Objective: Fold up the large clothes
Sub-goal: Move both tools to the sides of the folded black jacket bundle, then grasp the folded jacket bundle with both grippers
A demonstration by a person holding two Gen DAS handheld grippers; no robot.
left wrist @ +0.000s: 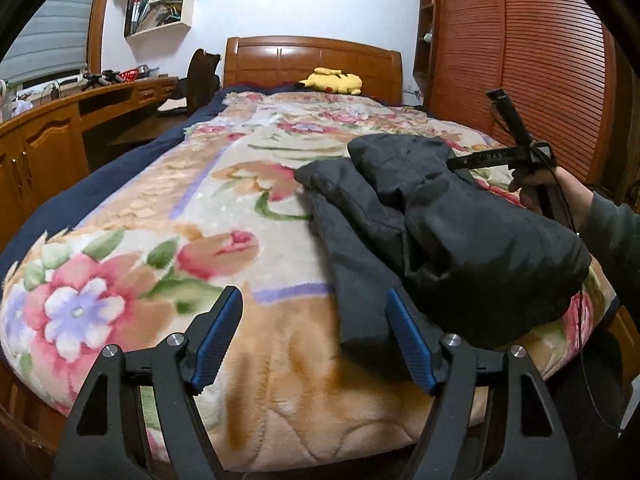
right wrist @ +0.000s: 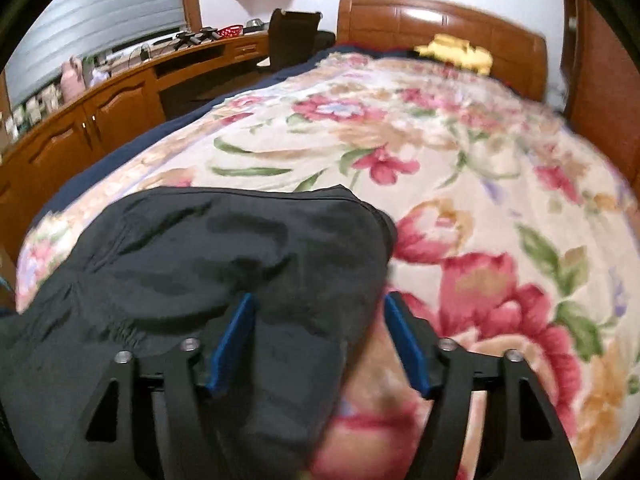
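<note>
The jacket lies on the blanket at the bed's foot, a plush toy far behind by the headboard.

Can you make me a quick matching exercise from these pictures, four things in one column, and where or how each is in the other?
Things:
1. black jacket
2. yellow plush toy
3. left gripper
4. floral blanket

Place or state:
A. by the headboard
B. spread over the bed
C. open, nothing between its jaws
D. bundled on the blanket's near end

Pairs: 1-D, 2-A, 3-C, 4-B
</note>
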